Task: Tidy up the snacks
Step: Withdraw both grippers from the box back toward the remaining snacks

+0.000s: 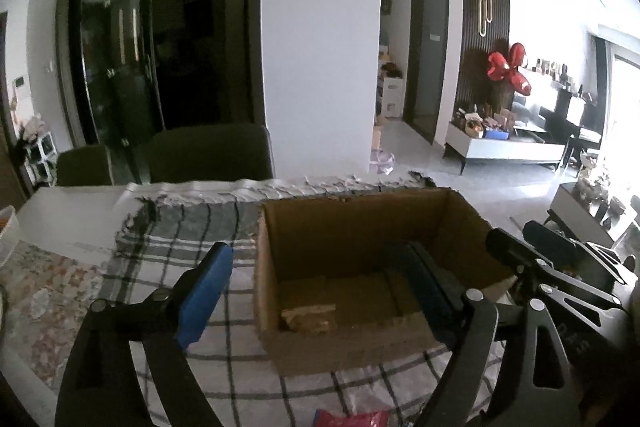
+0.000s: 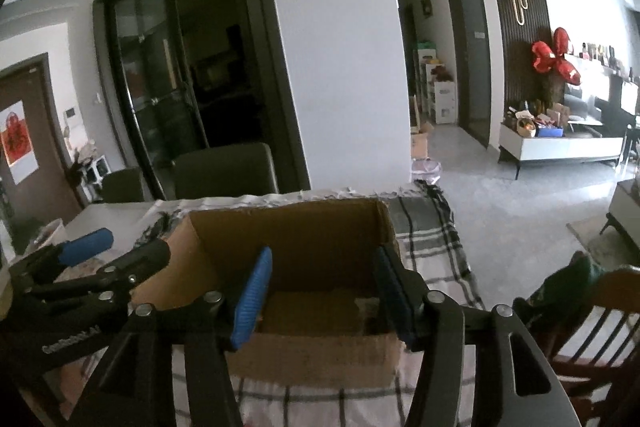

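Holding both claws wide apart and empty, we hover over the near edge of the cardboard box (image 1: 360, 267). Our left claw (image 1: 316, 291) has one blue finger out over the checked cloth (image 1: 180, 227) and the other over the box's inside; nothing sits between them. Our right claw (image 2: 324, 299) straddles the box's near wall from the other side, jaws just as far apart and also bare.

We judge the step in hand is fetching the next snack. To do it well, we should draw one claw back toward the red packet (image 1: 352, 419) that peeps in at the bottom edge of the left view, on the cloth just in front of the box. It looks thin and crinkly, so we would come down low, pinch it by an edge rather than its middle, and lift it clear of the box wall before letting go inside. The other claw should keep out of the way, since the two are close together now.

The box stands upright on the bench (image 1: 72, 211), flaps gone or folded, its top open. Inside, on the floor near the front left corner, lies a small pale-brown packet (image 1: 308, 319); the rest of the floor looks bare, though the light is dim. Dark chairs (image 2: 224, 171) stand beyond the bench.
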### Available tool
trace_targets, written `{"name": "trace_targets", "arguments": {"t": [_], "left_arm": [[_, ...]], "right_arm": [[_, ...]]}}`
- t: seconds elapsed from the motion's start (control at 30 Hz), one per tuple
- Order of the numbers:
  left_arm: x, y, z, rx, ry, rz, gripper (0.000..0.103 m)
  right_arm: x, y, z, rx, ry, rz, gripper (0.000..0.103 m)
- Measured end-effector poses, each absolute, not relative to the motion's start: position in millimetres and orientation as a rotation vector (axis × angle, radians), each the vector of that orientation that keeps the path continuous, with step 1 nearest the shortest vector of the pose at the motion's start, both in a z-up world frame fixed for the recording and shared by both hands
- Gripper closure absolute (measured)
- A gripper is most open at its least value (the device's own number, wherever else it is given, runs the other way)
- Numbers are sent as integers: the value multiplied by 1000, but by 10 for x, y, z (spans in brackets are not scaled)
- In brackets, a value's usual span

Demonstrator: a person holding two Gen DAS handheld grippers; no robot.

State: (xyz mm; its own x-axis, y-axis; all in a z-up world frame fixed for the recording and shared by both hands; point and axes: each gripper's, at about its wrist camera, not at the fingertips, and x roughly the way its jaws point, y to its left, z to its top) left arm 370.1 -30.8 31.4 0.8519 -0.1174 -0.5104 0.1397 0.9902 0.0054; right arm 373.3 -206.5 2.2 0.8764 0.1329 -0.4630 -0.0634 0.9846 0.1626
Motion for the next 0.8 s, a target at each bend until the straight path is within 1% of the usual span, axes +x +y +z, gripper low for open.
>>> {"name": "trace_targets", "arguments": {"t": [0.43,0.8], "left_arm": [[2850,-74,594,51,426,-131,16],[2225,66,474,44,405,-130,16]], "right_arm": [[2976,-1854,182,131,432,176,46],[2354,-1719,213,87,378,178,46]]}}
